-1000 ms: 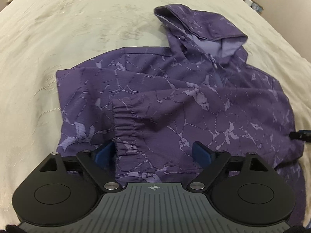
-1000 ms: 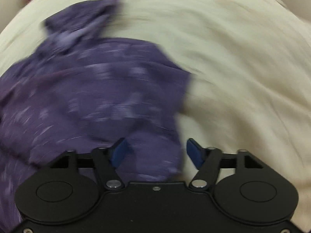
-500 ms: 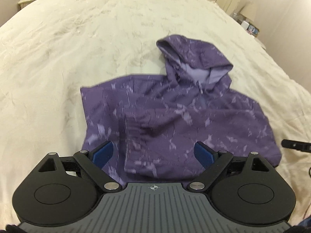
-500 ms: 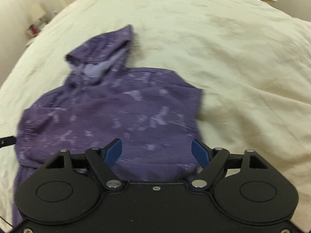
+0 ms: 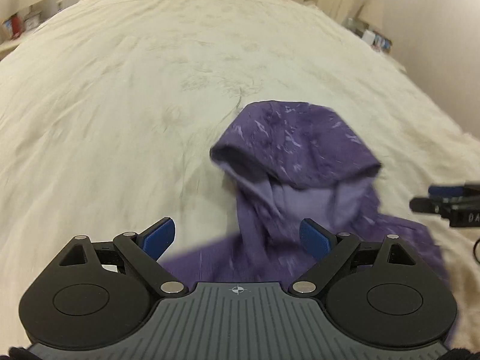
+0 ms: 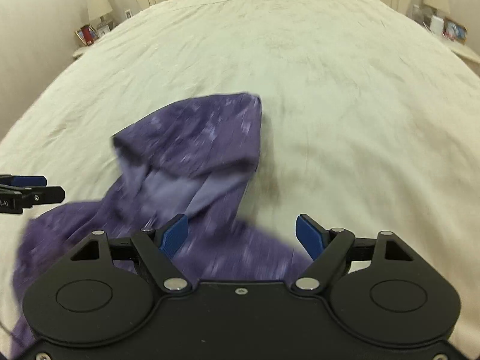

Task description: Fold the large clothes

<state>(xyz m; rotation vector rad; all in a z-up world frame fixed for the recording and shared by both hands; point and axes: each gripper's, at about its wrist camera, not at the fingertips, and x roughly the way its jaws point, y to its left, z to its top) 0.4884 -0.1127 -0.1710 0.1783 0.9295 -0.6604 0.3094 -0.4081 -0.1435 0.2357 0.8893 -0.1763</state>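
left wrist view is showing one purple hoodie (image 5: 300,156) lying on the cream bed (image 5: 120,105), its marbled pale pattern blurred, its hood pointing far with the lighter lilac lining showing in the opening. the body is spreading near, running under both tools. the left hand-held gripper (image 5: 237,238) is hanging over the hoodie's near left part with its two blue pads wide apart, holding nothing. right wrist view is showing the right hand-held gripper (image 6: 241,235) likewise gaping and empty above the hoodie's right shoulder. two bedside lamps (image 6: 97,4) are standing far off.
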